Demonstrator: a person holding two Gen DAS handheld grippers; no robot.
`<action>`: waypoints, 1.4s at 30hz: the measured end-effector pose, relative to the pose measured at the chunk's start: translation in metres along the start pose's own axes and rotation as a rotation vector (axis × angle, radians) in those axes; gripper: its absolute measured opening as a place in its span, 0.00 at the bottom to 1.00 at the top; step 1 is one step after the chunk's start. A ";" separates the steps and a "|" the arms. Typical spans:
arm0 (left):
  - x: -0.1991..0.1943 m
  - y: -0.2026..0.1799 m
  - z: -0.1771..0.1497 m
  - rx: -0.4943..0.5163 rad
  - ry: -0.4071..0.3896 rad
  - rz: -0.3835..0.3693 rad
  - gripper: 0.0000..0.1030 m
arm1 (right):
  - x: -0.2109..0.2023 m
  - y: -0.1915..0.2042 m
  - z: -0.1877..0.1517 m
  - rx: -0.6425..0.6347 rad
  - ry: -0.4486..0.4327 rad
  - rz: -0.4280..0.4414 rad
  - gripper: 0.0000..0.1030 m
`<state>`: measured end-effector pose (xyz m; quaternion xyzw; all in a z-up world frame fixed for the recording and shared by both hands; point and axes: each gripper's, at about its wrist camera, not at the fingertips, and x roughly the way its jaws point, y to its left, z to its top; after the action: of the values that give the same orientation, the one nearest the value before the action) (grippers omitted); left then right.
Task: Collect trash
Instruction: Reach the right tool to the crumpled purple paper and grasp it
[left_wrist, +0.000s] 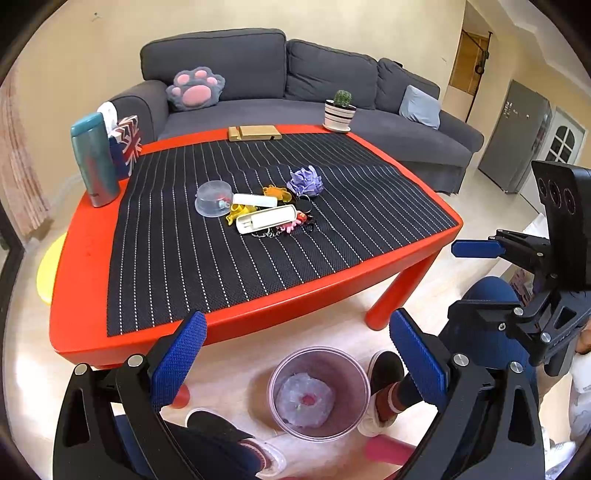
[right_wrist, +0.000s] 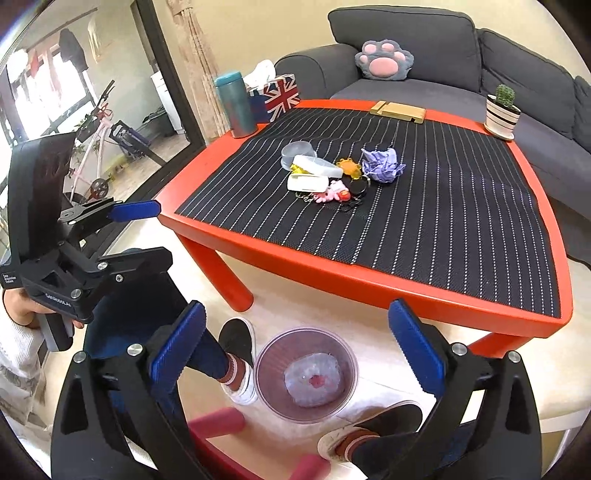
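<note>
Crumpled purple paper (left_wrist: 306, 180) lies on the striped mat (left_wrist: 184, 258), beside keychains (left_wrist: 291, 223).

Crumpled paper (left_wrist: 305, 180) lies on the table (left_wrist: 81, 295); bin (left_wrist: 319, 393) on the floor before it.

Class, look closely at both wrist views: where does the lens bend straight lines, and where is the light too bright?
Left wrist view: the red table edge bows, corners vignette black. Right wrist view: same bowing, and the window at left is overexposed.
</note>
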<state>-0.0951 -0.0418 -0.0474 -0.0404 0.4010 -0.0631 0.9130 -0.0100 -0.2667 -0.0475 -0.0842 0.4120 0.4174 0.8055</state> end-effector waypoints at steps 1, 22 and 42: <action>0.000 0.001 0.001 -0.001 -0.001 0.000 0.93 | -0.001 -0.001 0.001 0.002 -0.002 -0.001 0.95; 0.025 0.030 0.059 0.013 -0.019 0.024 0.93 | 0.004 -0.041 0.067 0.004 -0.028 -0.054 0.95; 0.059 0.065 0.079 -0.016 0.027 0.047 0.93 | 0.097 -0.082 0.150 -0.066 0.108 -0.080 0.95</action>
<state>0.0080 0.0161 -0.0448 -0.0373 0.4147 -0.0391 0.9084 0.1700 -0.1881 -0.0387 -0.1494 0.4372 0.3933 0.7949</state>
